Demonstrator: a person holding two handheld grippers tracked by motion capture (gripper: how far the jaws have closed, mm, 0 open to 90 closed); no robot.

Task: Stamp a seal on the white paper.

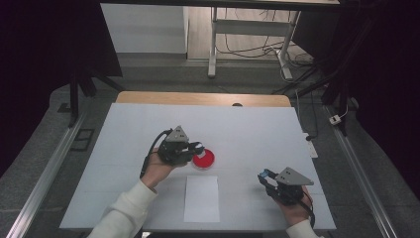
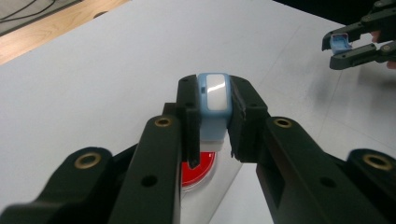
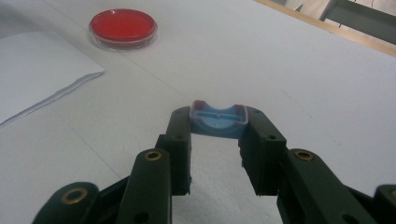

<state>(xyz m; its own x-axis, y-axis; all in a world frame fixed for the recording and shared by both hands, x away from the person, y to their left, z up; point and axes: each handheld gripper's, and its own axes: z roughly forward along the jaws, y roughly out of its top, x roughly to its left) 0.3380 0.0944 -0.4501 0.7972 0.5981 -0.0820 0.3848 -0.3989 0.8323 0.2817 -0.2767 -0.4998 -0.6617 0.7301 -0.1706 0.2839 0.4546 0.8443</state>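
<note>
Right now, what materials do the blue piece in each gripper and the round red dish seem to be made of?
Blue block in the left gripper: likely glossy plastic, its face shines. Blue cap in the right gripper: probably thin moulded plastic, matte, ribbed inside. Red dish: clear plastic or glass rim, red filling.

red dish (image 1: 204,159) and paper (image 1: 202,198) between grippers

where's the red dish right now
In the high view the red dish sits on the white table near the middle, just under the left gripper and beyond the far edge of the paper sheet.
</note>
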